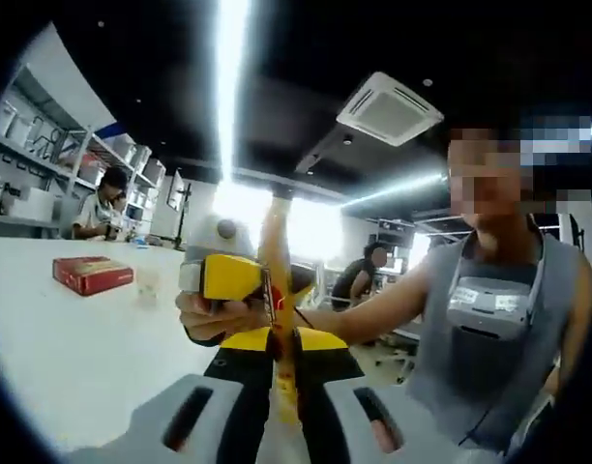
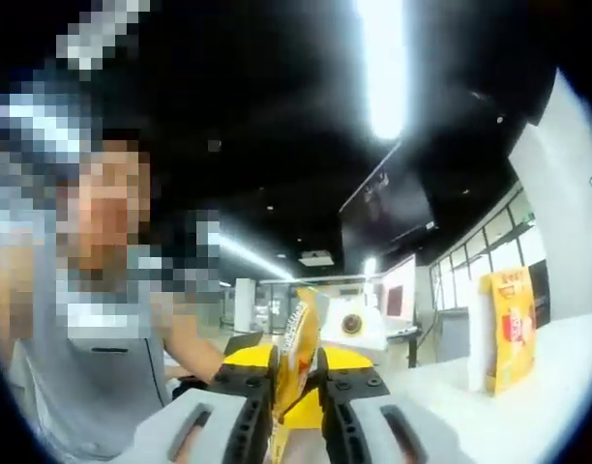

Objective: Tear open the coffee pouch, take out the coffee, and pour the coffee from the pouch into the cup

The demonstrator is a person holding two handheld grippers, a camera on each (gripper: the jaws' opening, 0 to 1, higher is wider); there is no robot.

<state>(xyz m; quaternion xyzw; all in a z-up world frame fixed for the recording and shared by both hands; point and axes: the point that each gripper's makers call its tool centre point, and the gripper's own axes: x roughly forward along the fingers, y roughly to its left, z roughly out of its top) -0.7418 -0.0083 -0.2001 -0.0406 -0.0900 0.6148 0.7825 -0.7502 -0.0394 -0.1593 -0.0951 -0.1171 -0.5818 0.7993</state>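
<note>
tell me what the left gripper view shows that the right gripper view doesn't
Left gripper view: a red box and a clear cup on the white table, shelves, a ceiling air unit, seated people behind.
Right gripper view: an upright yellow bag on the table, tall windows.
Both: the yellow pouch, clamped between the left gripper and right gripper, and the person in grey.

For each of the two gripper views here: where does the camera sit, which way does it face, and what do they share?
Left gripper view: rides the left gripper, facing the right gripper across the coffee pouch; the person's hand and torso show.
Right gripper view: rides the right gripper, facing the left gripper; the person's arm shows, yellow bag on the table.
Shared: the pouch, pinched by both grippers.
</note>
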